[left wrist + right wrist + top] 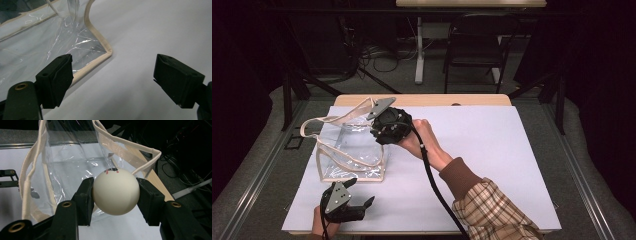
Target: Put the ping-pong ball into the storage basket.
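On the white table sheet point(492, 150), your right gripper point(115, 192) — clamped on the white ball point(115, 195) — faces the clear, cream-trimmed bag's point(352, 150) mouth just ahead; your left gripper point(112, 77) waits open-jawed, empty.

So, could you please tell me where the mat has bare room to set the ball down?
The white mat is bare to the right of the person's sleeve and along its far edge. The left is crowded: the clear bag stands there, with the right gripper holding the ball at its mouth and the left gripper beside its near corner.
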Motion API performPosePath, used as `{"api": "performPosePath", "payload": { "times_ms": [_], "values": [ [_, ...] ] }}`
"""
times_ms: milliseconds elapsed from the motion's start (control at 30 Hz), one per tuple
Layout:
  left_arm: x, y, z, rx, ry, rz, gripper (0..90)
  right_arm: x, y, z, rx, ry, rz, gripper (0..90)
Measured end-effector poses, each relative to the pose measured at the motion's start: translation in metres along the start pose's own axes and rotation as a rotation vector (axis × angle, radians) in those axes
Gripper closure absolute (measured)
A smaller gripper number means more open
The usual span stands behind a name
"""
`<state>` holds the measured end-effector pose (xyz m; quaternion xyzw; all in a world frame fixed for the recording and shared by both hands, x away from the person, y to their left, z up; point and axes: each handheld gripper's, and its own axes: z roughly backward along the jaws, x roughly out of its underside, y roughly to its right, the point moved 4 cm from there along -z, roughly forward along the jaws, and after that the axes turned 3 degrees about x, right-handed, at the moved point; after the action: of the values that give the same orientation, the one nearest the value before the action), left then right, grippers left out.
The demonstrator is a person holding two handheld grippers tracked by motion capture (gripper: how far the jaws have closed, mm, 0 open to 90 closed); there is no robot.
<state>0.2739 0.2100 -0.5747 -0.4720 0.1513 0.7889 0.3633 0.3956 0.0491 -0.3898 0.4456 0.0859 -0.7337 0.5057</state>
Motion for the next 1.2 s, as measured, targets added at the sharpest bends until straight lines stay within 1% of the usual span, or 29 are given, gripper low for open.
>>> {"api": "performPosePath", "payload": {
  "times_ms": [100, 367, 400, 667, 900, 1200],
  "values": [
    [0.0, 0.0, 0.0, 0.0, 0.0, 0.0, 16.3, -0.002, -0.002, -0.001, -0.005, 0.005, 0.006, 50.6],
    [0.0, 0.0, 0.0, 0.0, 0.0, 0.001, 16.3, -0.004, -0.008, -0.007, -0.021, -0.003, 0.01, 50.6],
    [0.0, 0.0, 0.0, 0.0, 0.001, 0.003, 16.3, -0.004, -0.009, -0.007, -0.023, -0.005, 0.016, 50.6],
    [0.0, 0.0, 0.0, 0.001, 0.001, 0.0, 16.3, -0.007, -0.014, -0.012, -0.036, -0.007, 0.016, 50.6],
    [0.0, 0.0, 0.0, 0.001, 0.002, 0.003, 16.3, -0.008, -0.019, -0.017, -0.052, -0.017, 0.025, 50.6],
    [0.0, 0.0, 0.0, 0.001, 0.001, 0.002, 16.3, -0.008, -0.023, -0.022, -0.059, -0.029, 0.03, 50.6]
  ]
}}
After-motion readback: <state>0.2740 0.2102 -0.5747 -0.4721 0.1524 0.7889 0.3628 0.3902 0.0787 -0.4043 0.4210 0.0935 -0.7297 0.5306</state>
